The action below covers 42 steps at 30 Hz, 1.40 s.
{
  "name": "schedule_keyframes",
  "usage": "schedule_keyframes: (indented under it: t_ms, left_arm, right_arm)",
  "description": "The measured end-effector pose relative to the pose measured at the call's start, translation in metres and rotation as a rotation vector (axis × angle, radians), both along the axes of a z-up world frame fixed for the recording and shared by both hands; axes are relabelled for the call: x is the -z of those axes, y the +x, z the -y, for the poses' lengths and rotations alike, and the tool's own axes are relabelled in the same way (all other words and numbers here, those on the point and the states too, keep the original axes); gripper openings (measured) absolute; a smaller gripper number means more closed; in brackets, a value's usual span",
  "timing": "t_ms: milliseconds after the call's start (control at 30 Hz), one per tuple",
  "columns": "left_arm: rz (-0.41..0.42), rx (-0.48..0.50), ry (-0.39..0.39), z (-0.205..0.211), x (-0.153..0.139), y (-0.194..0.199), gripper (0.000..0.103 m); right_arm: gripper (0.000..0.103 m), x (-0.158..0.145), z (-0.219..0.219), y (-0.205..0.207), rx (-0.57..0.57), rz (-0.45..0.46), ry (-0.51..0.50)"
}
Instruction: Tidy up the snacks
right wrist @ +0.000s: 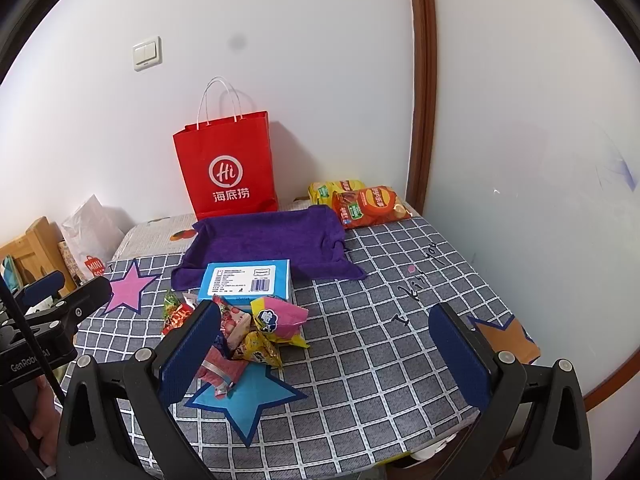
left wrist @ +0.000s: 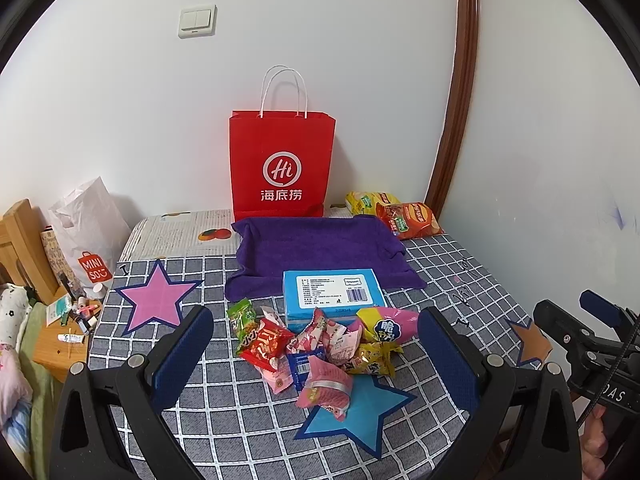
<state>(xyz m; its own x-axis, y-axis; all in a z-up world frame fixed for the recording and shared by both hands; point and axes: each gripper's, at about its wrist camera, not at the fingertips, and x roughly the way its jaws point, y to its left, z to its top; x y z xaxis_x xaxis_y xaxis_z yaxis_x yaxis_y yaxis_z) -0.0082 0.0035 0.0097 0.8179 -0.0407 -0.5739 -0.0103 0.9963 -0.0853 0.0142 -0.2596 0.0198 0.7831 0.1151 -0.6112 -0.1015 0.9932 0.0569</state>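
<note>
A pile of small snack packets [left wrist: 320, 348] lies on the checked tablecloth, over a blue star; it also shows in the right wrist view [right wrist: 248, 336]. Behind it lie a blue box [left wrist: 334, 290] and a purple cloth tray [left wrist: 320, 248]. A red paper bag [left wrist: 282, 164] stands at the wall. Two chip bags [left wrist: 400, 214] lie at the back right. My left gripper [left wrist: 316, 356] is open, its jaws either side of the pile, above the table. My right gripper [right wrist: 326, 356] is open and empty, to the right of the pile.
The table's left edge drops to a wooden bedside stand [left wrist: 68, 332] with small clutter and a white Miniso bag [left wrist: 88, 232]. A wall [right wrist: 520, 180] closes the right side. Pink [left wrist: 156, 300] and orange [right wrist: 504, 336] stars mark the cloth.
</note>
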Motion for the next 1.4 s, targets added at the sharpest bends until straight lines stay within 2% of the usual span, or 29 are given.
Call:
schedule_keyframes:
  t_ms: [800,1200,1400]
  left_arm:
    - [-0.003,0.006,-0.003,-0.003,0.005,0.000,0.102]
    - [-0.091,-0.010,-0.015,-0.024,0.036,0.036,0.102]
    - [-0.160,-0.048,-0.031,-0.044,0.067,0.060,0.101]
  right_arm:
    - [0.102,0.003,0.001,0.000,-0.005,-0.004,0.013]
    - [0.101,0.035,-0.005,0.027,-0.041,-0.053,0.040]
    - [0.098,0.070,-0.017,0.053,-0.072,-0.118,0.036]
